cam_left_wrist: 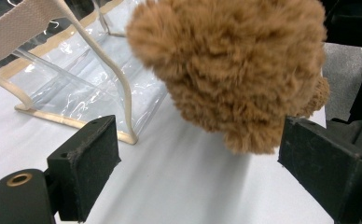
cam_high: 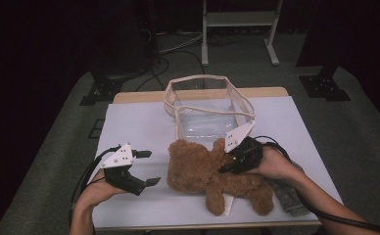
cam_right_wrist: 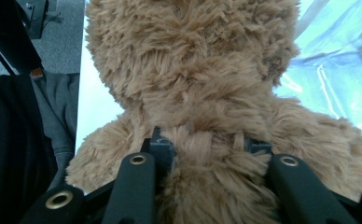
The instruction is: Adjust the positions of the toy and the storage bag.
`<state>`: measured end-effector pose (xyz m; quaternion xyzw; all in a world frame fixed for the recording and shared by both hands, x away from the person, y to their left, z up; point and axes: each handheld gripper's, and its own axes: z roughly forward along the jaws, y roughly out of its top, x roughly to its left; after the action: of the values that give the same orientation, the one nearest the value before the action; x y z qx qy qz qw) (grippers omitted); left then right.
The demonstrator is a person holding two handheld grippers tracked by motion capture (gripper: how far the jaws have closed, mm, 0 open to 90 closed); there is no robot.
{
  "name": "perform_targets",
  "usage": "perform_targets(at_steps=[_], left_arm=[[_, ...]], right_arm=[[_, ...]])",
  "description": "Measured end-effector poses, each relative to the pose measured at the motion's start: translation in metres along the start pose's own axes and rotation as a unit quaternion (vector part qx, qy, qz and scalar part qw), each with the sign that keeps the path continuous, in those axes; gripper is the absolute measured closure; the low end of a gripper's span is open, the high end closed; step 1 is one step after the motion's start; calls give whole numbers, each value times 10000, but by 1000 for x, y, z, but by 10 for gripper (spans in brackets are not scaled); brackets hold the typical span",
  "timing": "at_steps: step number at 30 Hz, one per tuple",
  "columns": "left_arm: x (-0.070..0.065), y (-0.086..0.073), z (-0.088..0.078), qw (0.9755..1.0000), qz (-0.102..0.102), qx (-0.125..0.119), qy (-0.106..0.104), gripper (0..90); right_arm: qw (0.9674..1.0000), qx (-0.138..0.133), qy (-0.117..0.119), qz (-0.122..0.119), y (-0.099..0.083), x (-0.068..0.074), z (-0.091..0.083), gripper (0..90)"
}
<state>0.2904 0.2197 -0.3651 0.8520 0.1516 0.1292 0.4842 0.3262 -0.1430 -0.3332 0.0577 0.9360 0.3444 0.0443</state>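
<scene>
Firmly pinched into brown plush, the fingers (cam_right_wrist: 163, 151) of the right gripper (cam_high: 234, 161) are closed on the midriff of a teddy bear (cam_high: 212, 176), fur bulging between and around the pads in the right gripper view. The bear lies across the near half of the white-covered desk (cam_high: 129, 122), its head pointing toward the person's left and its legs toward the near edge, just in front of a clear plastic bag (cam_high: 208, 105) with cream webbing trim that stands open-mouthed at the middle of the desk. To the left, the left gripper (cam_high: 146, 167) is held just beside the bear's head with its fingers (cam_left_wrist: 88, 163) spread wide and nothing between them; in the left gripper view the head hangs a little above the white surface beyond the two pads. A grey cloth (cam_high: 288, 196) lies under the person's right forearm at the near right corner. The step in hand appears to be the pick-up of the toy, with the bag the likely destination. The next move would call for raising the bear clear of the bag's rim and carrying it over the opening, while the free left gripper could steady the floppy head or hold the bag's soft wall open, since the thin plastic looks apt to fold inward.
</scene>
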Motion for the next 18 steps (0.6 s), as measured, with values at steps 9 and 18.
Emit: perform_targets(at_steps=[9,18], left_arm=[[1,-2,-2,10000,-28,-2,13,111],[2,-3,-2,10000,-27,19,7,111]], right_arm=[[10000,-68,-42,20,9,1,-12,654],[9998,-135,-108,48,18,3,-28,656]])
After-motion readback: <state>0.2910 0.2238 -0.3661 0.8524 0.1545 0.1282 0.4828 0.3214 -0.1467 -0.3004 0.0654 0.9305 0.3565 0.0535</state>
